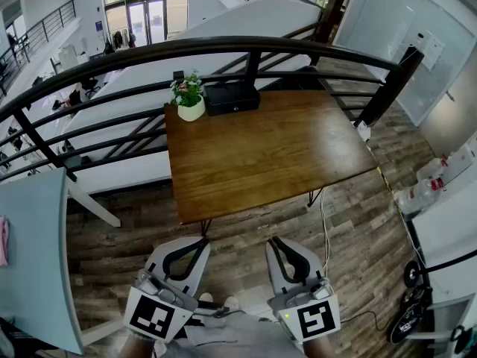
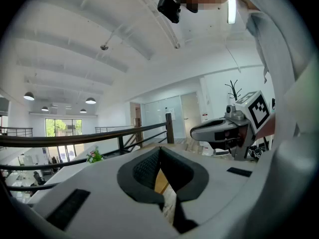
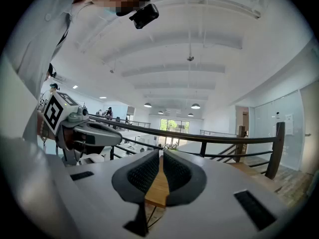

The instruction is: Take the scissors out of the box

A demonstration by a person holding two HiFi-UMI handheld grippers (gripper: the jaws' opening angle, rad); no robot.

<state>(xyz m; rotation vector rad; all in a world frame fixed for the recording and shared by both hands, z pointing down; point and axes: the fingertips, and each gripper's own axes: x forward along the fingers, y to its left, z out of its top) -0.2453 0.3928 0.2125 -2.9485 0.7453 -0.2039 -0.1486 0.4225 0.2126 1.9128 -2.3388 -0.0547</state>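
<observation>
Box (image 1: 232,98) closed, at table (image 1: 276,155) far edge, well ahead; left gripper (image 1: 202,240) seems marginally nearer than right gripper (image 1: 274,242); both pinched together, empty.

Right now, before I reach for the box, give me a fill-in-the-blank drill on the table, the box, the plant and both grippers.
The black rectangular box sits at the ___ edge of the brown wooden table.
The white pot with a green plant stands just ___ of the box in the head view.
The box's lid is ___, so no scissors show.
The left gripper and right gripper are both ___, nothing between their jaws.
Missing words: far; left; closed; shut.
</observation>
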